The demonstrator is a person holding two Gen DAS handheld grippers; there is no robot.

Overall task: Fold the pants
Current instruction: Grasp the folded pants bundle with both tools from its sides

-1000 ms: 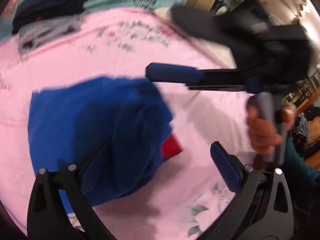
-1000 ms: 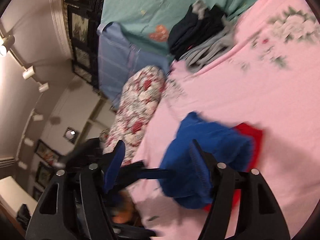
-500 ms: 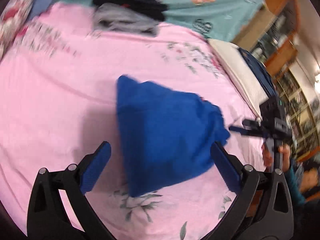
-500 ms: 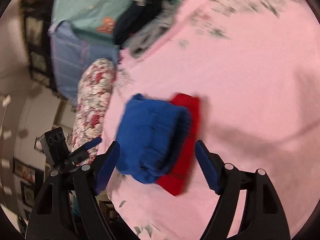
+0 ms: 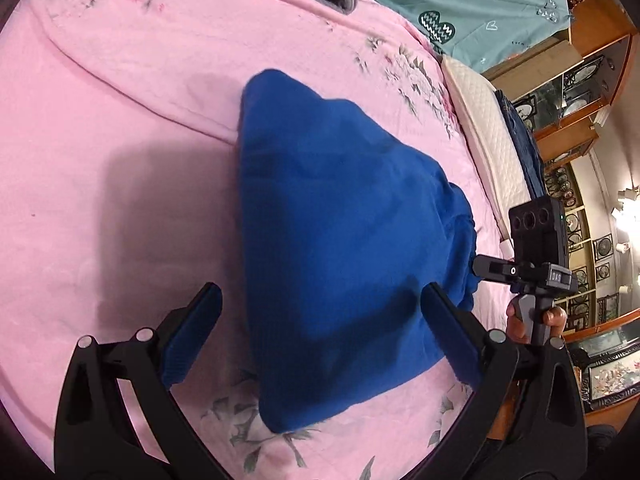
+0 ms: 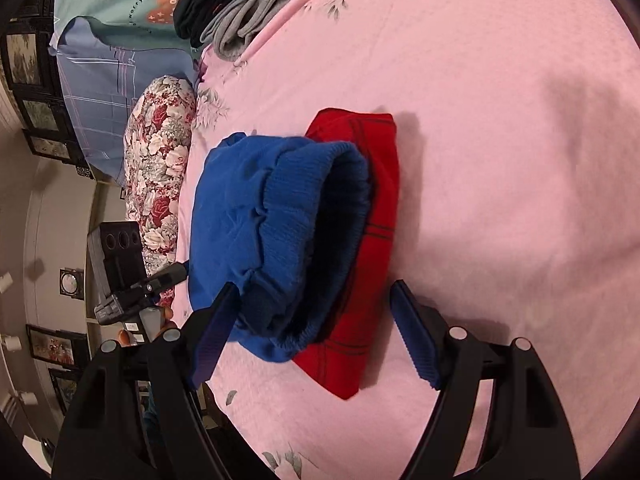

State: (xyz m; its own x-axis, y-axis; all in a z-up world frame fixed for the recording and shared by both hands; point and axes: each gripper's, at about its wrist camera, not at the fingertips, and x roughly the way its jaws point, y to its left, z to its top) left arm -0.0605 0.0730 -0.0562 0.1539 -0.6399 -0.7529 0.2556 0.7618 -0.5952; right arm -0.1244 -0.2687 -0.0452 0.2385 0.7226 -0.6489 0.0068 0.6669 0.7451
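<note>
The folded blue pants (image 5: 340, 248) lie on the pink bedspread (image 5: 120, 100). In the right wrist view the blue pants (image 6: 272, 232) rest on top of a folded red garment (image 6: 372, 264), waistband facing me. My left gripper (image 5: 320, 336) is open and empty, its jaws either side of the near end of the pants, above them. My right gripper (image 6: 316, 336) is open and empty, just in front of the waistband. The right gripper also shows in the left wrist view (image 5: 480, 266), past the far side of the pants.
A stack of folded grey and black clothes (image 6: 240, 12) lies at the far edge on a teal sheet (image 5: 480, 8). A floral bolster (image 6: 160, 168) lies along one side. A white pillow (image 5: 488, 132) and wooden shelves (image 5: 580, 80) are beyond the bed.
Both grippers have pulled back from the pants. The blue pants went from being handled to lying folded over the red garment. The views have steadied.
</note>
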